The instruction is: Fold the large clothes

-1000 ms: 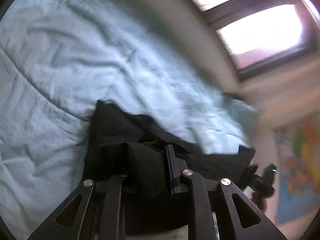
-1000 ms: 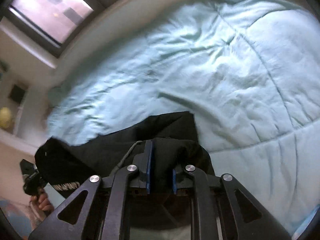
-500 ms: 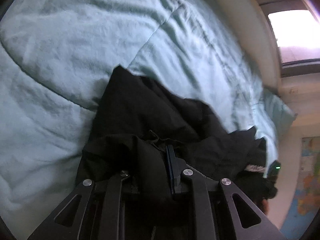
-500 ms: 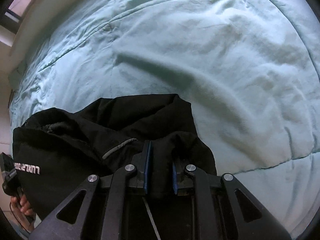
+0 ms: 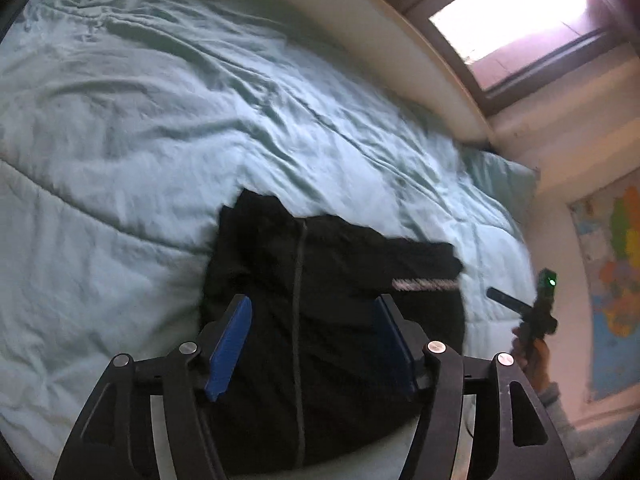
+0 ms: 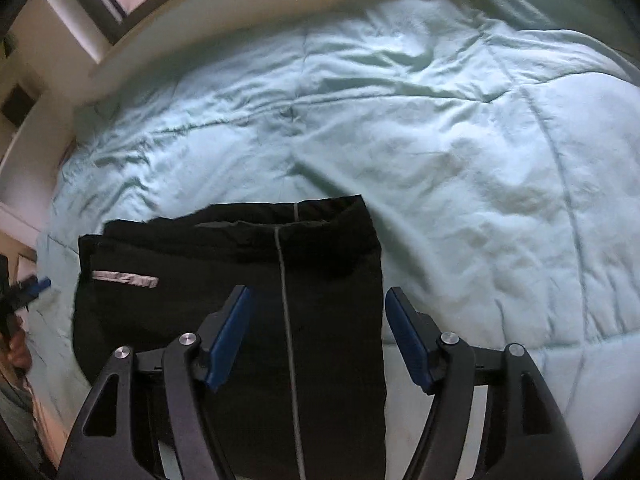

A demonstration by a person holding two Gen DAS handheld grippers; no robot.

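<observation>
Black jacket point(image 5: 328, 320) lies folded on the pale green duvet point(image 5: 140, 140) of the bed, zipper running up its middle. Left gripper point(image 5: 312, 344) released, fingers spread above the jacket. Right gripper point(image 6: 320, 336) likewise released, holding nothing, over jacket's right edge.

A bed point(image 5: 160, 128) covered by a pale mint quilted comforter point(image 6: 460, 152), rumpled and creased, carries everything. A black zip-front garment point(image 6: 320, 280) lies flat on the comforter at the near edge, its printed white lettering point(image 6: 124, 279) toward the left.
</observation>
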